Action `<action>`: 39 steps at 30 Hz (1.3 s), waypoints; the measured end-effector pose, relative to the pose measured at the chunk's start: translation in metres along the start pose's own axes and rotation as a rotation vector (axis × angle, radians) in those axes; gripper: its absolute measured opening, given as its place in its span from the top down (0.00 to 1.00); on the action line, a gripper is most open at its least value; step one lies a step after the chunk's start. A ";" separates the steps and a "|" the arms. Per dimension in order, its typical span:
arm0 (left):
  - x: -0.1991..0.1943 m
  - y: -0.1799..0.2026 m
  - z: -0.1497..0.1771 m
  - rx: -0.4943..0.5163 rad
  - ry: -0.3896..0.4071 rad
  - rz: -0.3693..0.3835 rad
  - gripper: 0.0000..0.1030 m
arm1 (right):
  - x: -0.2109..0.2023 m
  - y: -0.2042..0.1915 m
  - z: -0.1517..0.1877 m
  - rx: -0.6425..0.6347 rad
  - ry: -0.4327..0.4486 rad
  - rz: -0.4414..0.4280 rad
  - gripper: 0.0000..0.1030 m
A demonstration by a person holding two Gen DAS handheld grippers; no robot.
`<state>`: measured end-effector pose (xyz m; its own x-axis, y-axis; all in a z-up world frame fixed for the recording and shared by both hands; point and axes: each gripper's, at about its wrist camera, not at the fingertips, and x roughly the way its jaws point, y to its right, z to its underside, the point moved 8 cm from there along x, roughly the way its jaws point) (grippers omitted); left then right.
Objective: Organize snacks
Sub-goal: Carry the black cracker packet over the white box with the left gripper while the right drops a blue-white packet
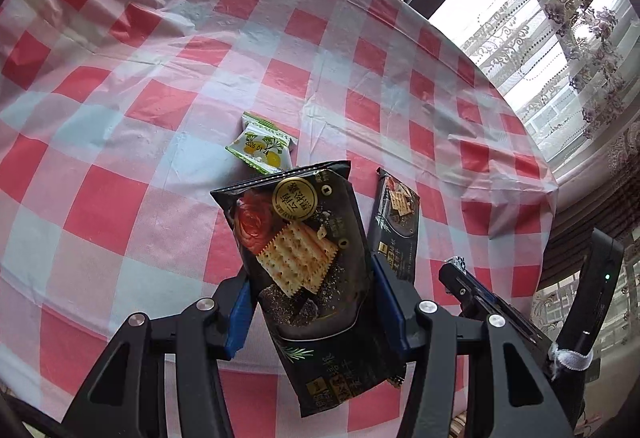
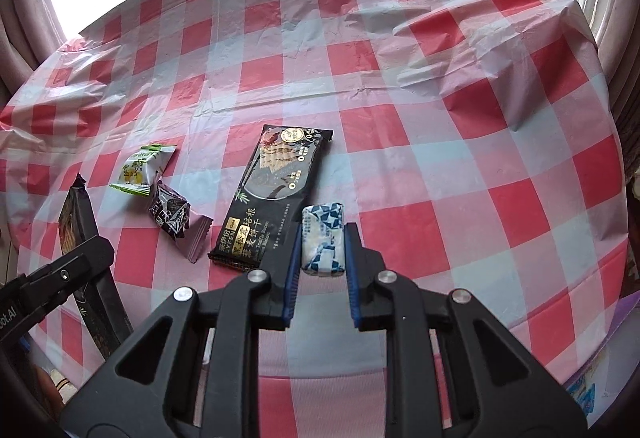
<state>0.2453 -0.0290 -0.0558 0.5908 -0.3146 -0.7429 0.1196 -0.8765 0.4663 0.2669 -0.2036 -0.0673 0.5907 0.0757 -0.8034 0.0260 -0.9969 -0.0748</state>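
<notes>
Left claw (image 1: 310, 302) is pinching a black cracker packet (image 1: 308, 278) between its blue pads, holding it lifted off the bench (image 1: 120, 117) and tilted, printed face toward the camera. Right claw (image 2: 323, 270) is bracketing a small blue-and-white wrapped candy (image 2: 323, 240); both blue pads are sitting against the wrapper's sides, so it is gripping the candy, though I cannot tell whether the candy is resting on the cloth.

Left wrist view only: a green-and-white lemon snack packet (image 1: 262, 147) is lying just beyond the held packet's top edge. A second black cracker packet (image 1: 394, 217) is lying to the right of the held one, and the right claw (image 1: 460, 278) is showing as a dark body at the right edge. The candy is not visible from this side.

Right wrist view only: the second black cracker packet (image 2: 274, 197) is lying flat, lengthwise, its lower right corner just beside the candy. A dark purple wrapped sweet (image 2: 176, 220) is lying left of it, touching the lemon snack packet (image 2: 142, 169). The held packet (image 2: 76, 230) is appearing edge-on at far left in the left claw (image 2: 64, 274).

Red-and-white checked plastic cloth (image 2: 440, 117) is covering the bench, wrinkled toward the far edge.
</notes>
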 end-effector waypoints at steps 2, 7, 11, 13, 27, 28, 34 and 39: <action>-0.001 0.011 0.006 0.018 -0.008 0.017 0.47 | -0.010 0.009 0.006 0.001 0.005 0.007 0.77; 0.000 0.040 0.022 0.054 -0.044 0.062 0.47 | -0.033 0.039 0.018 0.028 0.014 0.025 0.77; -0.002 0.065 0.036 0.087 -0.061 0.091 0.47 | -0.044 0.062 0.030 0.056 0.008 0.037 0.77; -0.002 0.078 0.045 0.100 -0.077 0.111 0.47 | -0.050 0.074 0.037 0.071 0.008 0.043 0.77; 0.015 0.179 0.112 0.273 -0.209 0.199 0.47 | -0.084 0.175 0.083 0.219 0.013 0.110 0.77; 0.017 0.186 0.118 0.285 -0.224 0.206 0.47 | -0.086 0.184 0.088 0.229 0.011 0.120 0.77; 0.029 0.236 0.160 0.367 -0.317 0.258 0.47 | -0.095 0.243 0.132 0.306 -0.029 0.192 0.77; 0.041 0.274 0.196 0.429 -0.395 0.294 0.47 | -0.104 0.291 0.172 0.382 -0.064 0.246 0.77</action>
<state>0.1455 -0.3534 -0.0530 0.2024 -0.6020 -0.7724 -0.3800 -0.7752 0.5046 0.0745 -0.4978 -0.1072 0.4905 -0.1489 -0.8587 -0.4152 -0.9062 -0.0800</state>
